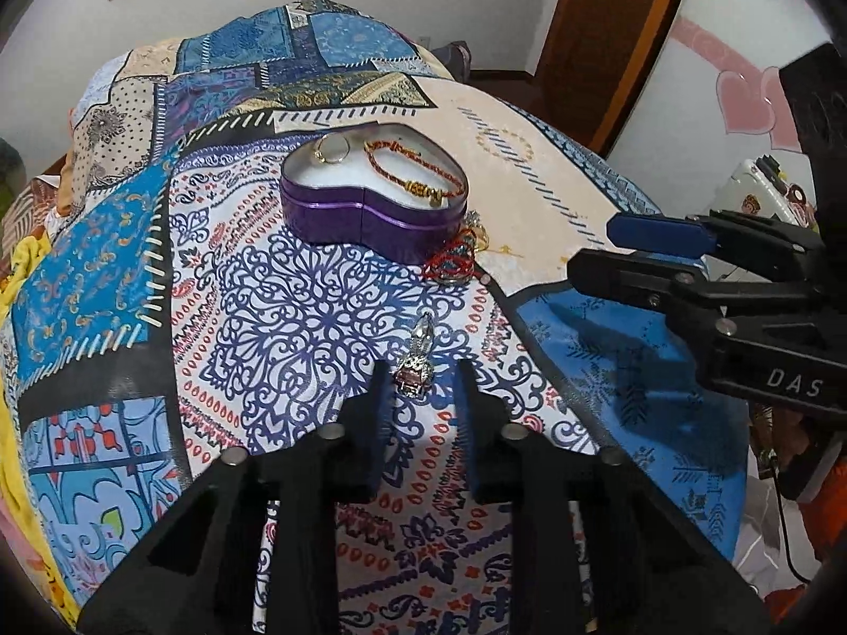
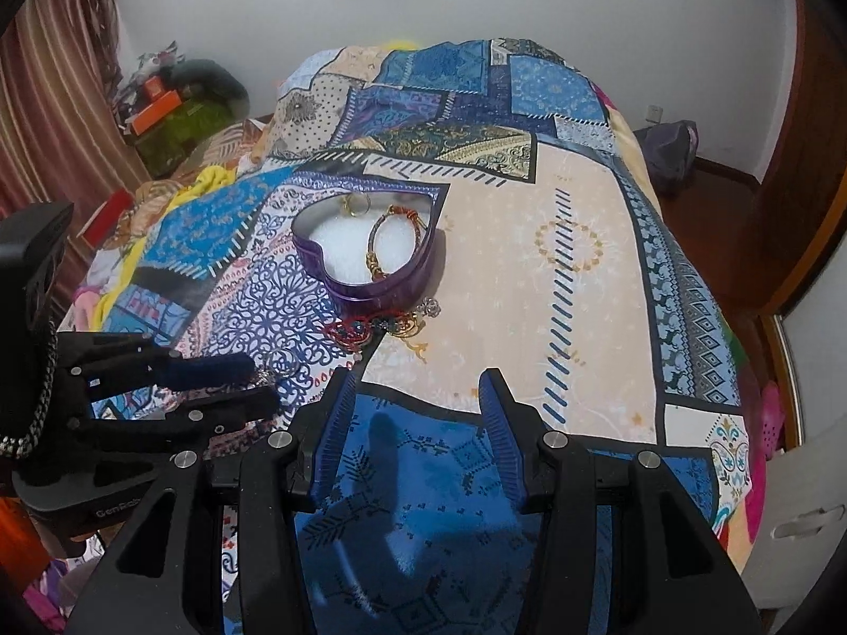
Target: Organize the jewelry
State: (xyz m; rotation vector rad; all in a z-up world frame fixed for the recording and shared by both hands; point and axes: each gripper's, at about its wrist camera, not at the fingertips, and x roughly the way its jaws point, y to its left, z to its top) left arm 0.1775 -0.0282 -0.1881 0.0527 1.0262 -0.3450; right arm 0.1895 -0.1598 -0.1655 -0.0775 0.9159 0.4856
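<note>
A purple heart-shaped tin (image 1: 370, 211) (image 2: 381, 286) stands open on the bed, white-lined, with a red-and-gold bracelet (image 1: 418, 172) (image 2: 394, 243) and a gold ring (image 1: 331, 151) (image 2: 356, 205) inside. A tangle of red, blue and gold jewelry (image 1: 455, 259) (image 2: 381, 325) lies against the tin's near side. My left gripper (image 1: 421, 370) (image 2: 264, 381) is narrowly open around a silver crystal piece (image 1: 418, 365), whose ring shows at the tips in the right wrist view. My right gripper (image 2: 415, 381) (image 1: 593, 248) is open and empty over the blue patch.
A patchwork bedspread (image 1: 296, 328) (image 2: 529, 275) covers the whole bed. Boxes and clutter (image 2: 164, 106) sit on the floor at the far left. A wooden door (image 1: 603, 26) and a wall with pink hearts (image 1: 741, 100) are to the right.
</note>
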